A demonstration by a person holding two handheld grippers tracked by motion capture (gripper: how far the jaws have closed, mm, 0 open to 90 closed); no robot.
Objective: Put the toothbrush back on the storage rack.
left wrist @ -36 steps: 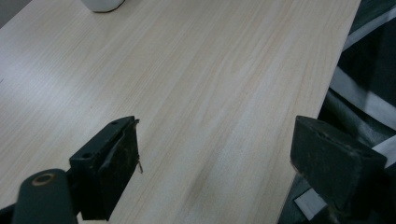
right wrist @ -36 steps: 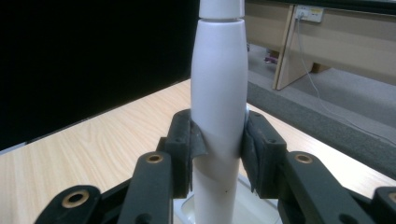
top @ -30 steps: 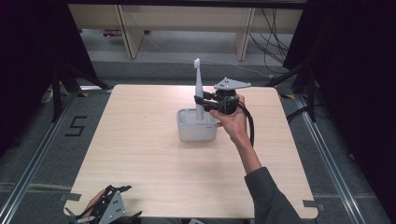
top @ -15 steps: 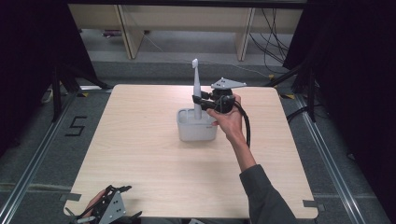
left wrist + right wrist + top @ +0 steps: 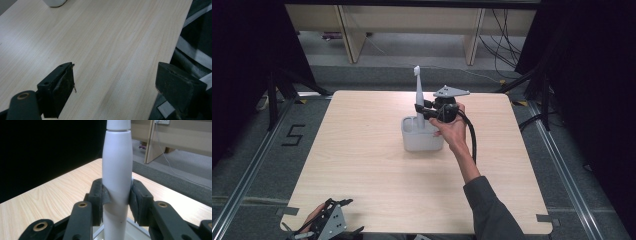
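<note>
The right gripper [image 5: 419, 107] is clenched on an electric toothbrush [image 5: 418, 95], its pads squeezing the white handle from both sides, as the right gripper view shows plainly [image 5: 117, 195]. The toothbrush stands upright over the back left part of a white holder [image 5: 422, 135] that sits near the middle of the bench [image 5: 362, 165], its lower end at or just inside the holder's rim; whether it touches the bottom cannot be told.

The step in hand looks like setting the toothbrush down into the holder. The next move probably calls for lowering it straight, keeping the handle clear of the rim, and only loosening the grip once the base is seated, since the toothbrush is tall and narrow and could tip.

Its long axis runs close to vertical, with the brush head pointing up and the thicker handle end pointing down into the holder.

The left gripper [image 5: 329, 225] rests at the near left corner of the bench, well apart from the holder, its jaws spread wide with nothing between them [image 5: 115, 85].
</note>
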